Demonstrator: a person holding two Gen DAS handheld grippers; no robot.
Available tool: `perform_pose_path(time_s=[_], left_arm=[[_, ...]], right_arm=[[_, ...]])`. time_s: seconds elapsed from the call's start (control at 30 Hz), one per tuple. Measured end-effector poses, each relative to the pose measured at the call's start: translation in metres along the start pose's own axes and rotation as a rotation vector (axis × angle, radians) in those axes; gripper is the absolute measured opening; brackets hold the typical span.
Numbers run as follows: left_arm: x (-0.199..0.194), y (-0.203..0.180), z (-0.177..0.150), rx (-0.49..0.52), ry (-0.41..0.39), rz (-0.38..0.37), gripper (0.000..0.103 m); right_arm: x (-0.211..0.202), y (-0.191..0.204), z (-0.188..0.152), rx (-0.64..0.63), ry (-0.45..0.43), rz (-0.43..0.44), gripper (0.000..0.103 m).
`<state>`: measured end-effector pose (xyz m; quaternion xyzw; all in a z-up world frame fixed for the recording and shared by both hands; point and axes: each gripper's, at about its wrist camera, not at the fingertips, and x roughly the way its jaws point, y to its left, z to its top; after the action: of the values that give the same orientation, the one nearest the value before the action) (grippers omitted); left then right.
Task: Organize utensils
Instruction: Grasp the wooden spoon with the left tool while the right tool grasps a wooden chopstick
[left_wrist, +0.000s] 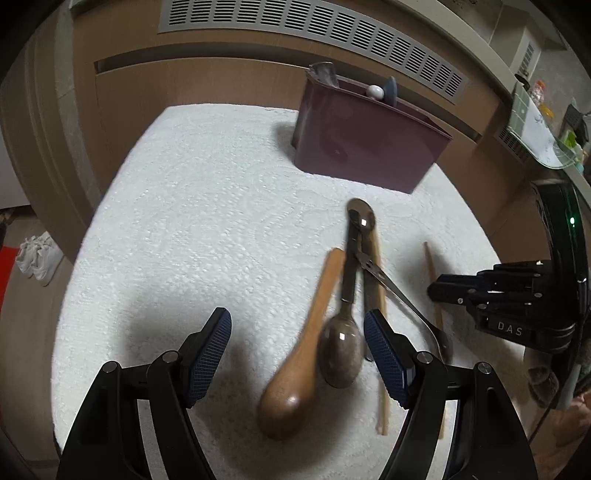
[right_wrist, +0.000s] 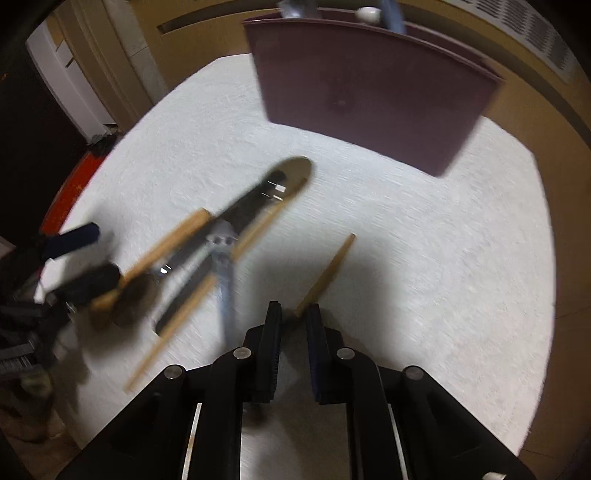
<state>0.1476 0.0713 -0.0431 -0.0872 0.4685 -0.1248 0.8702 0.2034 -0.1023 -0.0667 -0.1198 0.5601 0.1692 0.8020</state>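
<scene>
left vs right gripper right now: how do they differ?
The left gripper has its jaws wide apart, pads on nothing, over the wooden spoon and a metal spoon. The right gripper has narrow jaws with a lone chopstick between them; contact unclear. Both point down at the white cloth.

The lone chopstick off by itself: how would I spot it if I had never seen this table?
Start at the purple bin at the back of the white tablecloth, then come forward past the pile of spoons. The lone chopstick lies apart on bare cloth, its near end between the right gripper fingers. Unlike the other chopstick, it touches no spoon.
</scene>
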Motion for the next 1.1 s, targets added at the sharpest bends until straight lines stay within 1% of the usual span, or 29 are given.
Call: perform_pose_path(time_s=[0.07, 0.13, 0.17, 0.23, 0.27, 0.3, 0.33, 0.37, 0.4, 0.47, 0.5, 0.53, 0.57, 0.63, 0.67, 0.7, 0.77, 0.8, 0.83, 0.87, 0.9, 0.97, 1.0, 1.03, 1.1], left_arm=[[-0.001, -0.006, -0.004, 0.025, 0.011, -0.043, 0.075], [-0.004, -0.013, -0.009, 0.064, 0.014, -0.052, 0.075], [-0.006, -0.017, -0.011, 0.087, 0.011, -0.05, 0.075], [-0.01, -0.022, -0.013, 0.111, 0.01, -0.054, 0.074], [-0.011, -0.022, -0.01, 0.121, 0.009, -0.059, 0.07], [-0.011, -0.022, -0.005, 0.131, 0.012, -0.061, 0.059], [-0.009, -0.022, 0.003, 0.144, 0.023, -0.061, 0.053], [-0.006, -0.021, 0.01, 0.153, 0.036, -0.055, 0.041], [-0.001, -0.02, 0.02, 0.162, 0.055, -0.044, 0.037], [0.012, -0.022, 0.035, 0.203, 0.101, -0.02, 0.037], [0.019, -0.025, 0.038, 0.231, 0.127, -0.016, 0.037], [0.026, -0.028, 0.04, 0.26, 0.153, -0.007, 0.037], [0.032, -0.032, 0.041, 0.285, 0.175, 0.012, 0.037], [0.042, -0.036, 0.041, 0.335, 0.196, 0.055, 0.037], [0.046, -0.038, 0.042, 0.355, 0.19, 0.08, 0.037], [0.047, -0.039, 0.043, 0.36, 0.184, 0.09, 0.037], [0.049, -0.035, 0.047, 0.358, 0.172, 0.147, 0.037], [0.049, -0.031, 0.047, 0.355, 0.163, 0.177, 0.037], [0.05, -0.026, 0.047, 0.348, 0.156, 0.199, 0.038], [0.049, -0.019, 0.047, 0.329, 0.149, 0.208, 0.04], [0.048, -0.015, 0.047, 0.314, 0.148, 0.21, 0.04], [0.045, -0.006, 0.045, 0.299, 0.132, 0.252, 0.04], [0.044, -0.002, 0.044, 0.295, 0.125, 0.266, 0.04], [0.043, 0.002, 0.044, 0.287, 0.126, 0.267, 0.04], [0.042, 0.011, 0.04, 0.252, 0.142, 0.231, 0.04]], right_arm=[[-0.008, -0.015, -0.014, -0.01, -0.023, -0.05, 0.014], [-0.011, -0.027, -0.021, -0.004, -0.027, -0.099, 0.014], [-0.011, -0.035, -0.025, 0.012, -0.031, -0.102, 0.014], [-0.015, -0.048, -0.031, 0.058, -0.052, -0.05, 0.014], [-0.016, -0.051, -0.033, 0.072, -0.06, -0.035, 0.014], [-0.017, -0.052, -0.034, 0.079, -0.071, -0.029, 0.016], [-0.017, -0.052, -0.036, 0.085, -0.082, -0.024, 0.017], [-0.017, -0.052, -0.036, 0.089, -0.092, -0.026, 0.018], [-0.019, -0.055, -0.04, 0.088, -0.099, -0.028, 0.019], [-0.019, -0.049, -0.043, 0.081, -0.113, -0.019, 0.029], [-0.018, -0.047, -0.043, 0.082, -0.118, -0.004, 0.038], [-0.016, -0.042, -0.042, 0.08, -0.124, 0.014, 0.046], [-0.017, -0.039, -0.045, 0.076, -0.129, 0.021, 0.048], [-0.015, -0.032, -0.048, 0.061, -0.136, 0.013, 0.057], [-0.015, -0.028, -0.049, 0.054, -0.139, 0.01, 0.059], [-0.015, -0.027, -0.05, 0.054, -0.143, 0.01, 0.062], [-0.017, -0.027, -0.053, 0.058, -0.144, 0.008, 0.067], [-0.017, -0.029, -0.054, 0.064, -0.144, 0.016, 0.074], [-0.016, -0.031, -0.055, 0.074, -0.144, 0.023, 0.084], [-0.016, -0.034, -0.057, 0.087, -0.144, 0.032, 0.088], [-0.016, -0.038, -0.059, 0.104, -0.149, 0.045, 0.09], [-0.017, -0.043, -0.061, 0.138, -0.165, 0.065, 0.094], [-0.017, -0.043, -0.061, 0.157, -0.166, 0.06, 0.101], [-0.016, -0.045, -0.062, 0.182, -0.165, 0.051, 0.102], [-0.017, -0.046, -0.063, 0.214, -0.173, 0.051, 0.102]])
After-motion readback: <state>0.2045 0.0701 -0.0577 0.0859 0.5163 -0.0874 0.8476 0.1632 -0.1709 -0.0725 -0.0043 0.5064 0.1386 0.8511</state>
